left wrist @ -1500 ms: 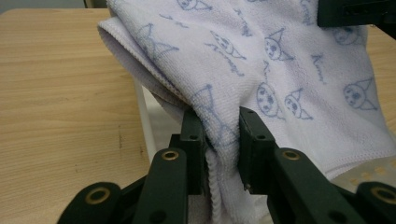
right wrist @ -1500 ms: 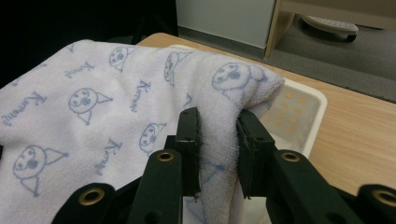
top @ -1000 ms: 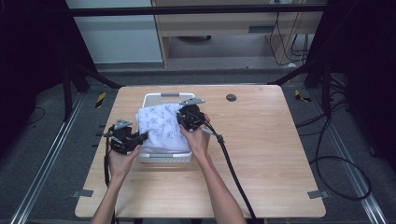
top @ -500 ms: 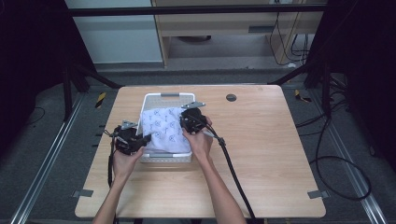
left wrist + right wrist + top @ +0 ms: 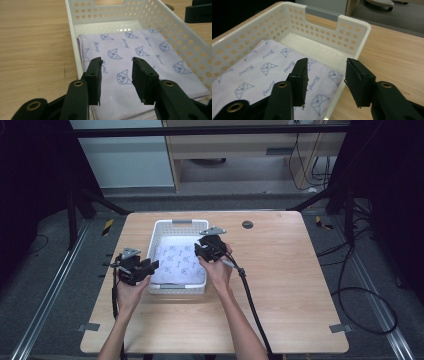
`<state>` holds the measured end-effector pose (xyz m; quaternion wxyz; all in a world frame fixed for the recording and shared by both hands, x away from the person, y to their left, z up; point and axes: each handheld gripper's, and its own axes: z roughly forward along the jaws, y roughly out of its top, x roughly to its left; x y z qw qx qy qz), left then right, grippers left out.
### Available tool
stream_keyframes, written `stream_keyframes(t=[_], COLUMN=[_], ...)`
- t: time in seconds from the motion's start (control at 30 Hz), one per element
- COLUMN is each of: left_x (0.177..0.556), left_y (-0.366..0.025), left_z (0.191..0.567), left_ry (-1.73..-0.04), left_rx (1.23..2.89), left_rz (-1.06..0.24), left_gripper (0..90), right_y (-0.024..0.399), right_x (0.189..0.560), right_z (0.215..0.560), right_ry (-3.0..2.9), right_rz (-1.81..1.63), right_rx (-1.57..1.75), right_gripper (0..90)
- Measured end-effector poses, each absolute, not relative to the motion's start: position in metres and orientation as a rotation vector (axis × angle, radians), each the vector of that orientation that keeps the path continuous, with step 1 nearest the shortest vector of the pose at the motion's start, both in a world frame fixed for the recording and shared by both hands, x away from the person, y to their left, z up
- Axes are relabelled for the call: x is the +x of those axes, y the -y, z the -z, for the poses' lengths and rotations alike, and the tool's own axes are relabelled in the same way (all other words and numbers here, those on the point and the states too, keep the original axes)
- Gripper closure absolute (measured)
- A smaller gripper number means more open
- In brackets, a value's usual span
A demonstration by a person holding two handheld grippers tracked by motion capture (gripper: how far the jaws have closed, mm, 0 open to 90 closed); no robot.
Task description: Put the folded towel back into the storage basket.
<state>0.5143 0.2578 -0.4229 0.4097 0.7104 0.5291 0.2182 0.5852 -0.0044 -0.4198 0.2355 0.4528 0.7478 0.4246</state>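
Observation:
A pale lilac cloth [image 5: 177,262] printed with blue cat faces lies folded flat inside a white perforated basket [image 5: 180,222] at the table's middle left. My left gripper [image 5: 150,265] hovers at the basket's near left corner. Its jaws have just been opening and stand apart above the cloth [image 5: 130,55], gripping nothing [image 5: 117,62]. My right gripper [image 5: 200,251] is over the basket's right wall. Its jaws have also just been opening and stand apart [image 5: 326,62] over the cloth's corner [image 5: 262,72] and the basket rim [image 5: 352,27], holding nothing.
A small dark round disc [image 5: 247,224] sits on the wooden table [image 5: 300,285] beyond the basket's right side. Black cables trail from both grippers toward the near edge. The right gripper's jaw [image 5: 198,12] shows at the top right of the left gripper view.
The cloth, earlier held up bunched between both grippers over the basket, now lies flat inside it. Both grippers have let go and their jaws have opened.

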Motion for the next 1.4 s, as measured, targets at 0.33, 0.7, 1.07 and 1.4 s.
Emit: stream_keyframes(t=[0.33,0.7,1.07,1.4], left_x=[0.503,0.489,0.474,0.459], left_y=[-0.257,-0.259,-0.259,-0.26], left_z=[0.415,0.413,0.415,0.417], left_ry=[-1.248,-1.222,-1.181,-1.164], left_rx=[1.769,1.752,1.758,1.759], left_rz=[-0.581,-0.6,-0.602,-0.632], left_gripper=[47.6,38.1,32.7,32.6], right_y=[0.043,0.098,0.155,0.216], right_x=[0.574,0.538,0.497,0.467], right_z=[0.411,0.402,0.41,0.444], right_ry=[-2.043,-2.044,-2.052,-2.034], right_rz=[-1.256,-1.319,-1.301,-1.219], right_rx=[1.25,1.235,1.227,1.288], right_gripper=[25.5,21.0,16.9,18.3])
